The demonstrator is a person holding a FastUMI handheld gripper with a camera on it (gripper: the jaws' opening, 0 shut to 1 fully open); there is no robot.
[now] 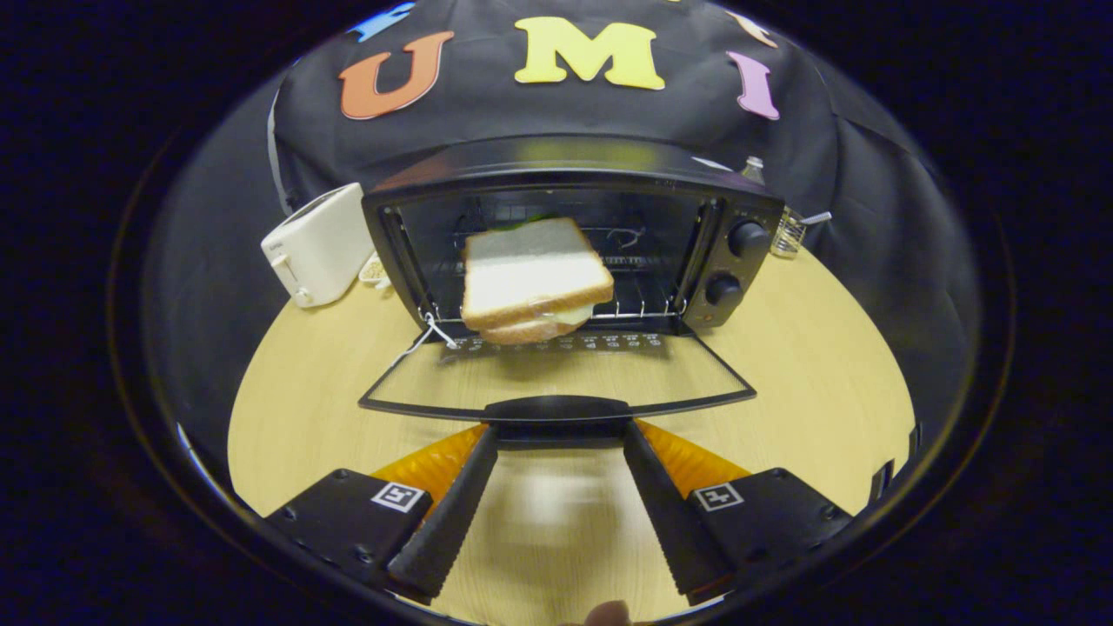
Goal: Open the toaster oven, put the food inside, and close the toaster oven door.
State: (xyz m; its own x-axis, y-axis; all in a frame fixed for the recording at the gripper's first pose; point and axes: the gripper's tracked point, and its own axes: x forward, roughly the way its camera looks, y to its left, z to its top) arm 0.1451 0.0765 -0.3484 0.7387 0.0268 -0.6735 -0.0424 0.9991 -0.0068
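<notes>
Sandwich [532, 280], soft and easily crushed, is seen on the rack at the oven [574, 243] mouth, above the lowered door [556, 382], whose stiff handle [556, 409] is best gripped centrally by the spread, empty tongs [556, 439].

Way in is mostly blocked

Door [556, 382] lies flat just ahead of the spread, empty fingers [452, 504]; beyond it the sandwich [532, 280] plugs the oven [574, 243] mouth's left-middle, with room right of it.
</notes>
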